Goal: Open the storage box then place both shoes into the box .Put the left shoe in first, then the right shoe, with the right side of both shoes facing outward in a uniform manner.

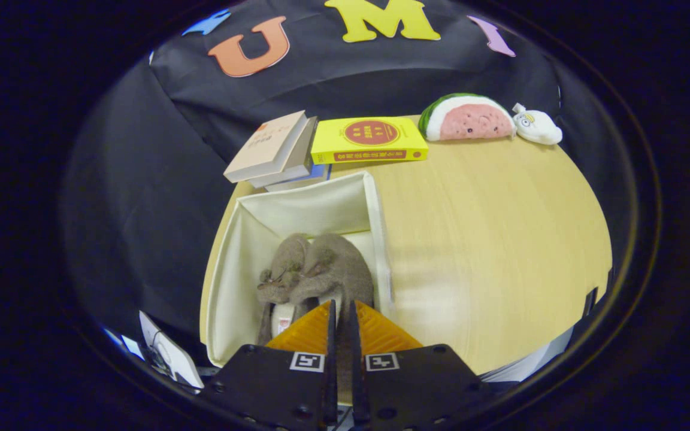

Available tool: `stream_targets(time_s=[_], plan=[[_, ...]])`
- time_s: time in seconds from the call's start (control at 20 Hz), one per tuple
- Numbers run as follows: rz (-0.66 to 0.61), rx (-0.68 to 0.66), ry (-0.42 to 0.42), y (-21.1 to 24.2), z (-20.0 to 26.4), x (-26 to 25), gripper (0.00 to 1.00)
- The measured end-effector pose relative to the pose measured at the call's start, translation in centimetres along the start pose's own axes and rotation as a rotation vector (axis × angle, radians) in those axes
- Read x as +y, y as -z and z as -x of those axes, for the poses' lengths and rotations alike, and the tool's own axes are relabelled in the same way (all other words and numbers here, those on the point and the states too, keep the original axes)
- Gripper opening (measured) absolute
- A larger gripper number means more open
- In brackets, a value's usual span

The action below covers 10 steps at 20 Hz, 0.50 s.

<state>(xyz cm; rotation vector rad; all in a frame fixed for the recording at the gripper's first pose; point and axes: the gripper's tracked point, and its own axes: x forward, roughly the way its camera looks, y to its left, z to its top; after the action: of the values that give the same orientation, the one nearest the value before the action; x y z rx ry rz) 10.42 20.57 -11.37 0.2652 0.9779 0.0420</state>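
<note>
shoes [315, 269]: you see both grey shoes side by side inside the open storage box [249, 227] | gripper [340, 317]: your fingers sit nearly closed over the box, a grey strip of shoe between them; clamped or not, you cannot tell | table [489, 239]: box at its left edge | beyond box: stacked books [273, 149], yellow book [369, 140], watermelon plush [468, 118]

Likely a staged recording booth: black cloth wall [141, 179], wooden table [489, 239], books [273, 152], plush toys [468, 118].
</note>
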Motion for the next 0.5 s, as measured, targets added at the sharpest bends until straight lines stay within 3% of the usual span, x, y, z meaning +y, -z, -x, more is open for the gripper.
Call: stream_targets(time_s=[0.1,0.15,0.35,0.45,0.5], plan=[[-0.001,-0.043,-0.001,-0.6,0.6,-0.1,0.05],[0.004,-0.058,-0.003,-0.7,0.7,-0.2,0.13],[0.011,-0.124,-0.035,-1.1,2.0,-0.5,0.22],[0.016,-0.187,-0.036,-1.9,2.7,-1.1,0.38],[0.019,-0.225,-0.025,-2.3,3.2,-1.8,0.59]])
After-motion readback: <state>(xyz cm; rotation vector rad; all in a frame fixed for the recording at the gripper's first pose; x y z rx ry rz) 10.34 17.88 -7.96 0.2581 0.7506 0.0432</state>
